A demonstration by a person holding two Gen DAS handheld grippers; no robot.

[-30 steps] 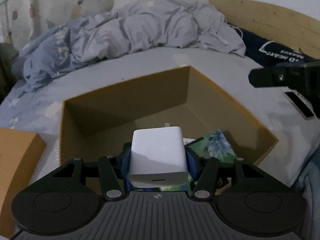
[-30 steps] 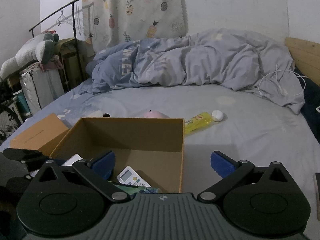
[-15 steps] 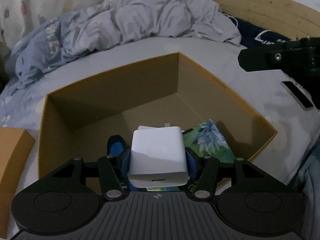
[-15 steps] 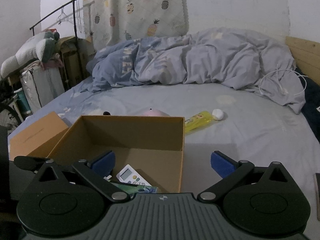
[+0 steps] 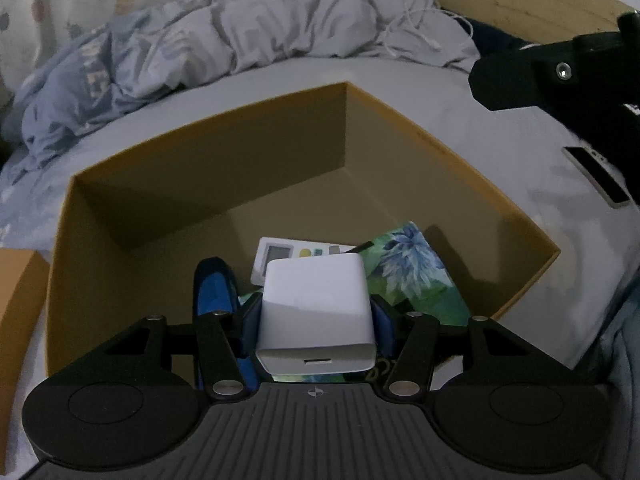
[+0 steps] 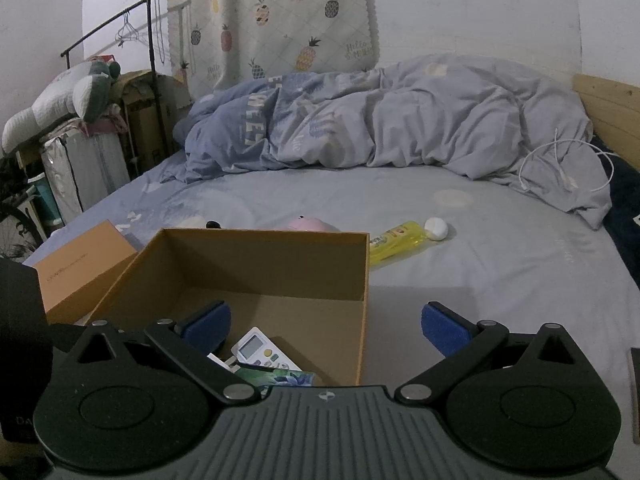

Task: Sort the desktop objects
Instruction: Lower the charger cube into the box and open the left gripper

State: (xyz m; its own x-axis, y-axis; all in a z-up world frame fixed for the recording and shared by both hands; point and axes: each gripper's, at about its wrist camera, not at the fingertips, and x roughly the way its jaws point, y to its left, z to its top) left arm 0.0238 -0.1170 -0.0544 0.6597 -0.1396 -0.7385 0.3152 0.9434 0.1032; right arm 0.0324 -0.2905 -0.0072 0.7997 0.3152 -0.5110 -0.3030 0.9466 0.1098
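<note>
My left gripper (image 5: 316,320) is shut on a white charger block (image 5: 316,312) and holds it over the near part of an open brown cardboard box (image 5: 460,152). In the box lie a white remote (image 5: 280,252), a green floral packet (image 5: 416,272) and a blue object (image 5: 212,284). My right gripper (image 6: 324,324) is open and empty above the box's near right corner (image 6: 364,280); the remote (image 6: 260,350) and packet (image 6: 276,378) show there too. A yellow bottle (image 6: 396,240), a white ball (image 6: 435,229) and a pink object (image 6: 308,224) lie on the bed behind the box.
The box lid (image 6: 80,264) lies left of the box. A crumpled grey duvet (image 6: 380,120) fills the back of the bed. A white cable (image 6: 568,172) lies at the right. A phone (image 5: 596,176) lies on the sheet right of the box. The right gripper's body (image 5: 560,72) shows at upper right.
My left gripper has moved forward and lower over the box with the charger held; the remote now shows beyond it. The right gripper has stayed open and almost still.
</note>
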